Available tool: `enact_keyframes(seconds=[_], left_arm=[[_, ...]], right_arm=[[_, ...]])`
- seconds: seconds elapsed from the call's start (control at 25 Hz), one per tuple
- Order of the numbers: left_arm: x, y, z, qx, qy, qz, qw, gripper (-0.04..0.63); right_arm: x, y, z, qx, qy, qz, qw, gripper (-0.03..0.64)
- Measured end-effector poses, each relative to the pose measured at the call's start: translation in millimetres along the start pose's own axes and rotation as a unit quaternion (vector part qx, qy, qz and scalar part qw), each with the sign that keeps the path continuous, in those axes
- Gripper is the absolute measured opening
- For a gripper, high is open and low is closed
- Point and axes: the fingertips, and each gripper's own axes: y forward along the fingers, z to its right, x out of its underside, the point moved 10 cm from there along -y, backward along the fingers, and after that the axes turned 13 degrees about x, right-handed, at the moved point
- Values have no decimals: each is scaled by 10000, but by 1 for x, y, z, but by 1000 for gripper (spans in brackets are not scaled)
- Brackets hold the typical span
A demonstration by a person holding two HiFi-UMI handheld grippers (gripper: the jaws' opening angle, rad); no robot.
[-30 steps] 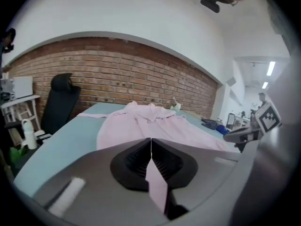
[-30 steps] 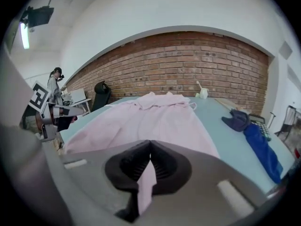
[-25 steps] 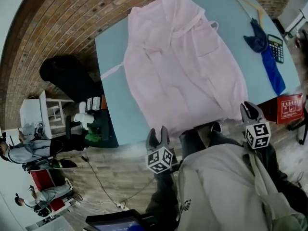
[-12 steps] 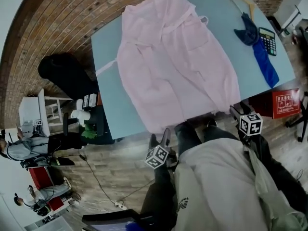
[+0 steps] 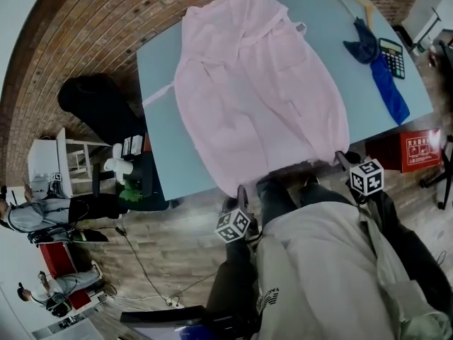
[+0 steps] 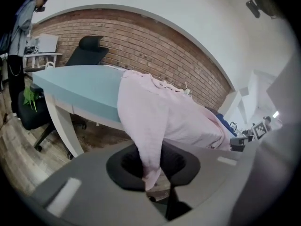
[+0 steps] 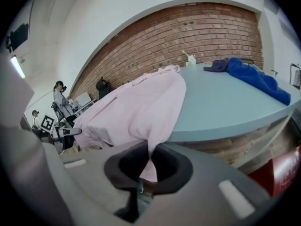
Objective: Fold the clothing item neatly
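A pale pink robe (image 5: 255, 91) lies spread flat on the light blue table (image 5: 159, 140), and its hem hangs over the near edge. My left gripper (image 5: 236, 198) is at the hem's left corner. In the left gripper view the pink cloth (image 6: 149, 164) runs down between the jaws, which have just been closing and now pinch it. My right gripper (image 5: 345, 159) is at the hem's right corner. In the right gripper view a fold of the robe (image 7: 149, 161) is squeezed between its jaws, which have also just closed.
A blue cloth (image 5: 386, 76), a calculator (image 5: 394, 57) and a wooden hanger (image 5: 352, 2) lie on the table's right part. A red box (image 5: 422, 151) sits on the floor at right, a black chair (image 5: 99, 108) at left. The person's legs stand between the grippers.
Both grippers have dropped from above the near table edge down to the hanging hem. Their jaws, wide apart half a second ago, now hold the robe's two lower corners.
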Motion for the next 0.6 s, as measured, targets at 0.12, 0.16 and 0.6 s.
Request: enact_keyframes(seconds=[0.12, 0.16, 0.6], left_arm=[[1, -26, 9, 56, -145, 191, 9997, 60], [-2, -35, 12, 119, -124, 213, 9996, 57], [-69, -101, 64, 1019, -725, 178, 9920, 55]], right_arm=[[-7, -34, 3, -54, 106, 70, 9999, 18], [-13, -46, 4, -81, 122, 70, 9999, 18], [-96, -133, -15, -262, -268, -415, 9984, 18]])
